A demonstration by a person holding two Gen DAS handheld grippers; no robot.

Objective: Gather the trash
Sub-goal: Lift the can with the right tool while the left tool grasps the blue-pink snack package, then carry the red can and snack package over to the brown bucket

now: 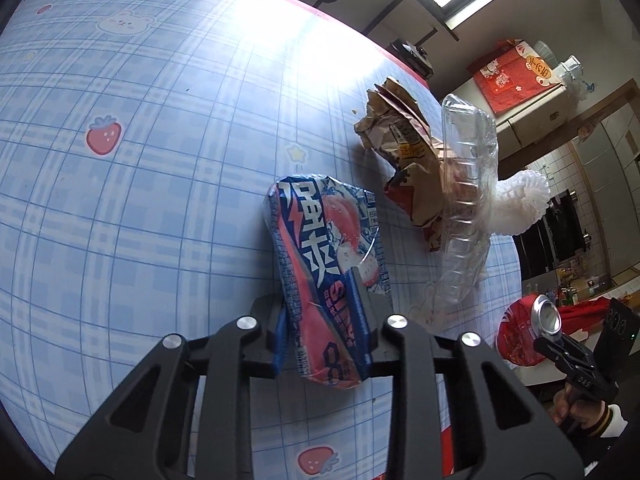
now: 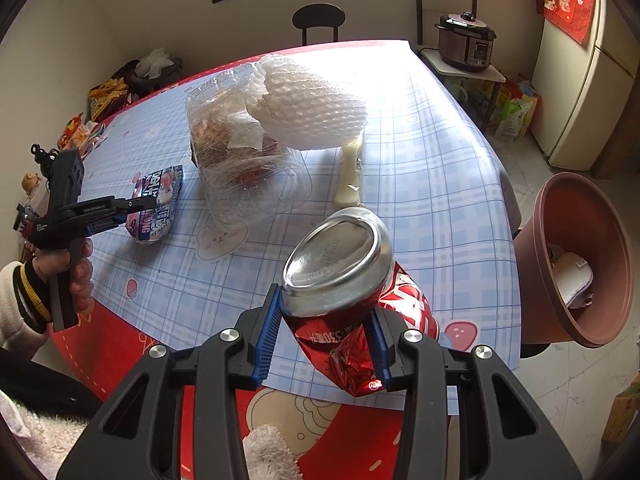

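The left claw [image 1: 326, 316] pinches the wrapper [image 1: 324, 276] lying on the table [image 1: 140, 200]; it looks light, soft and slippery, best gripped mid-body. The right claw [image 2: 326, 334] pinches a crushed can [image 2: 352, 292], probably light and dented.

Blue-pink snack wrapper [image 1: 324, 280] flat on tablecloth, crushed red can [image 2: 352, 300] tilted, lifted above table edge

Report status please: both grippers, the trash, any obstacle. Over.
Left gripper shut on snack wrapper. Right gripper shut on crushed red can. Brown bin beside table, path clear. Clear plastic tray still on table.
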